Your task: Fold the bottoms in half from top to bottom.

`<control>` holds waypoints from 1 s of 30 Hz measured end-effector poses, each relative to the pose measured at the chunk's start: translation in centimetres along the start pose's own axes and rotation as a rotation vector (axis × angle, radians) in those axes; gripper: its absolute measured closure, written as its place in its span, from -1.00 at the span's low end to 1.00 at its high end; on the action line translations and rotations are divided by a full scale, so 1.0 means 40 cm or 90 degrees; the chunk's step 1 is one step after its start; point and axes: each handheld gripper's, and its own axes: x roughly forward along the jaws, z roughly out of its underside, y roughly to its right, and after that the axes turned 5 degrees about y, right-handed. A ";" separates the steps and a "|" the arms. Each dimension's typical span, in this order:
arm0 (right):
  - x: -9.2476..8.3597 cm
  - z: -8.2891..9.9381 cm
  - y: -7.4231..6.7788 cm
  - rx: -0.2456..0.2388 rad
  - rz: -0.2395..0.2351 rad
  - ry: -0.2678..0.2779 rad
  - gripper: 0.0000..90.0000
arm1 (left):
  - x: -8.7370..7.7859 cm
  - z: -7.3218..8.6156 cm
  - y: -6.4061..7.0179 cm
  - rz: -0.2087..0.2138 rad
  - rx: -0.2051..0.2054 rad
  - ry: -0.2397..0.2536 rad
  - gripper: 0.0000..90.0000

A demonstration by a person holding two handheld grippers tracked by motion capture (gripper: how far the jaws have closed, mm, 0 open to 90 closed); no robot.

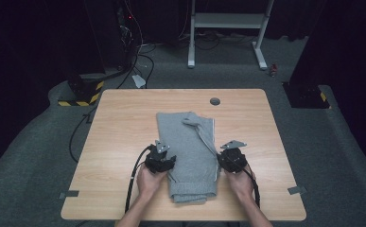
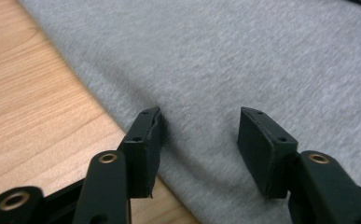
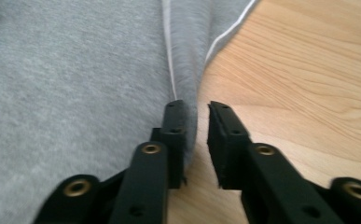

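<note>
Dark room, grey carpet; wooden table (image 1: 124, 142) in centre. Folded grey garment (image 1: 187, 151) lies lengthwise at table's middle, white drawstring (image 1: 204, 137) across upper part. Left gripper (image 2: 199, 140) over garment's left edge, jaws well apart, nothing clamped, fabric beneath. Right gripper (image 3: 197, 140) at garment's right edge, jaws narrowly apart, fabric fold just beside one pad, not pinched. Person's hands hold both grippers near table's front.

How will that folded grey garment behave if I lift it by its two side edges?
The grey garment is soft knit lying in flat folded layers, so it will probably sag in the middle and unfold. It looks light. The white-trimmed edge by the right gripper seems thin enough to pinch easily.
</note>
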 end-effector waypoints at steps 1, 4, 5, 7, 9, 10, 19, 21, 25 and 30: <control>-0.010 0.000 -0.001 -0.003 0.005 0.010 0.60 | 0.001 -0.006 0.000 -0.001 0.005 -0.003 0.10; -0.047 -0.021 -0.027 -0.021 0.000 0.068 0.51 | 0.001 -0.031 0.001 0.005 0.014 0.002 0.09; -0.052 -0.027 -0.036 -0.031 -0.007 0.079 0.50 | 0.003 -0.037 -0.001 0.008 0.010 0.001 0.09; -0.045 -0.042 -0.069 -0.062 -0.033 0.077 0.50 | 0.011 -0.037 -0.002 0.007 0.012 -0.005 0.11; -0.018 -0.045 -0.093 -0.086 -0.044 0.048 0.51 | 0.022 -0.029 -0.004 0.004 0.015 -0.021 0.14; -0.003 -0.043 -0.101 -0.095 -0.044 0.035 0.51 | 0.023 -0.022 -0.006 0.006 0.014 -0.016 0.16; -0.006 0.043 -0.104 -0.099 -0.071 0.026 0.46 | -0.036 0.036 0.026 0.037 0.032 0.005 0.22; -0.019 0.051 -0.114 -0.117 -0.067 0.023 0.41 | -0.041 0.037 0.030 0.036 0.032 0.002 0.18; -0.033 0.033 -0.119 -0.117 -0.065 0.036 0.39 | -0.035 0.017 0.012 0.021 0.006 0.012 0.07; -0.023 -0.015 -0.091 -0.072 -0.063 0.069 0.44 | -0.010 -0.001 -0.020 -0.004 -0.020 0.016 0.01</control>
